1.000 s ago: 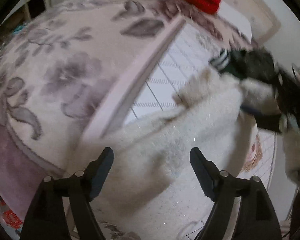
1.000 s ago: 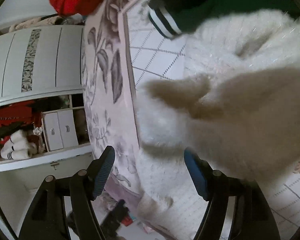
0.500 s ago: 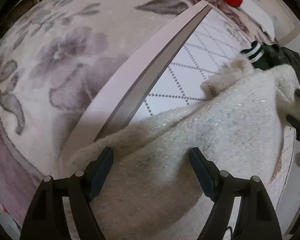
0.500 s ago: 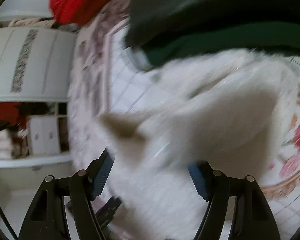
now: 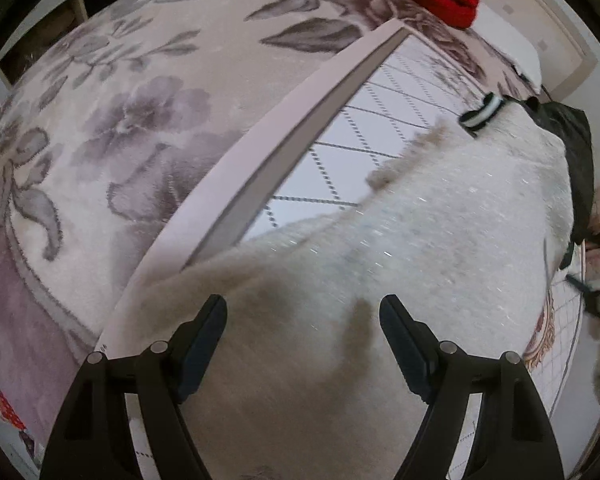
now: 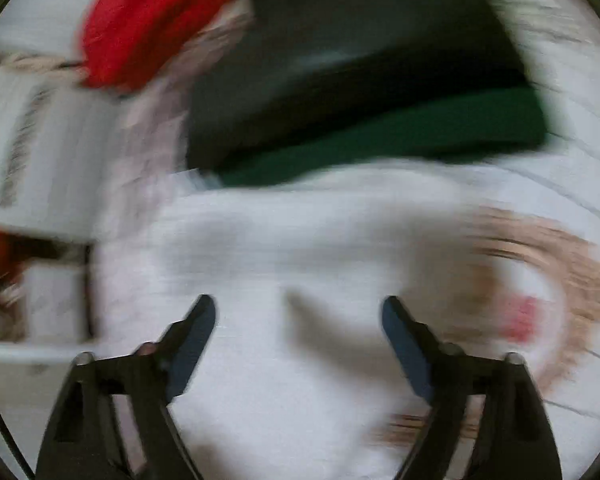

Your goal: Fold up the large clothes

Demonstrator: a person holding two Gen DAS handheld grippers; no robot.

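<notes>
Below your left tongs [image 5: 302, 320] the fluffy white sweater [image 5: 420, 248] lies spread on the bed cover [image 5: 360, 128], and you point them steeply down at it, jaws wide with nothing between the pads. Your right tongs [image 6: 298, 320] also tilt down over the same sweater; their jaws have just been opening and stand wide, pinching no cloth. That right view is badly smeared, so the sweater's edges there are hard to make out. Beyond it lie a dark green garment [image 6: 380, 136] and a red knit [image 6: 140, 28]. Left of the sweater, bare quilted cover leaves open room up to the floral border [image 5: 140, 120].
</notes>
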